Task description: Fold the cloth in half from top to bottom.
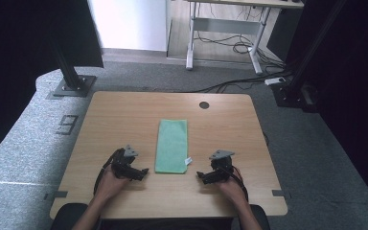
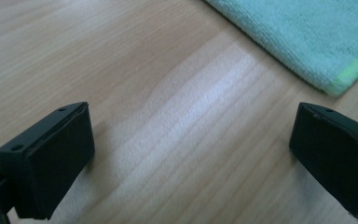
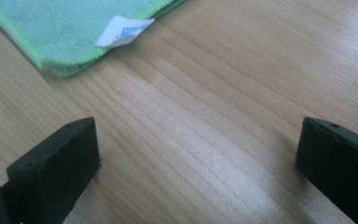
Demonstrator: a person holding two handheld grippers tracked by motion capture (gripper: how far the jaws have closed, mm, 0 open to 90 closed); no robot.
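A folded green cloth point(image 1: 171, 145) lies mid-table between the left gripper point(image 1: 143, 172) and right gripper point(image 1: 201, 177), both wide open and empty, seemingly poised to close in and grasp its near corners.

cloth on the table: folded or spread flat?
Folded. The green cloth lies as a narrow strip, and the right gripper view shows stacked layers at its corner beside the white tag.
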